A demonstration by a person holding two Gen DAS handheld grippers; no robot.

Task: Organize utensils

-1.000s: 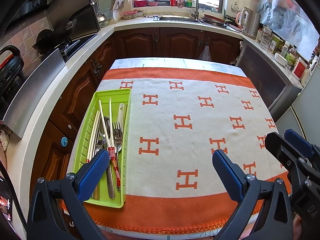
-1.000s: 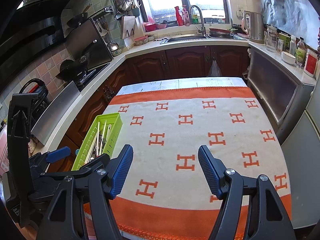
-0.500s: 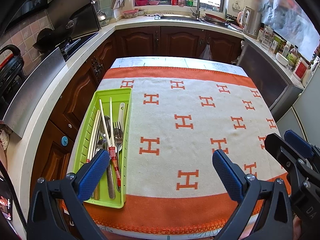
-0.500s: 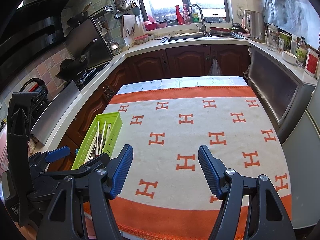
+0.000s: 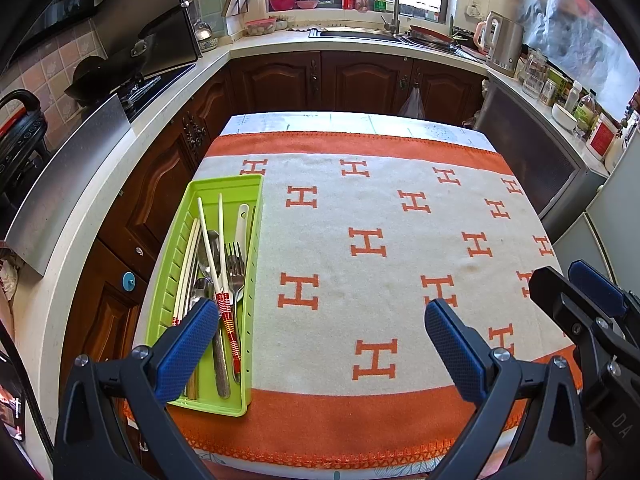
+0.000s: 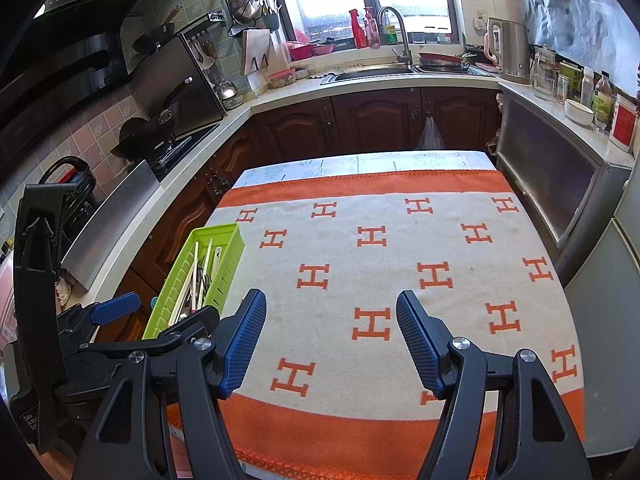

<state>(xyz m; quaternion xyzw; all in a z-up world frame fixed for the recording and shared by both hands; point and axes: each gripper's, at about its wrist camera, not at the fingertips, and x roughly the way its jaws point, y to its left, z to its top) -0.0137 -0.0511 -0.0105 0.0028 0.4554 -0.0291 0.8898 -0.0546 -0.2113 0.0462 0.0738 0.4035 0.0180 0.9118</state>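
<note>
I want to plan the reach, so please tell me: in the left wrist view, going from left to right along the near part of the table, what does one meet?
Left gripper's left finger pad → green utensil tray → bare orange-and-white H-patterned cloth → left gripper's right finger pad → right gripper at the right edge.

Black grippers (image 5: 320, 344), blue textured pads (image 6: 244, 344), silver screws.
</note>
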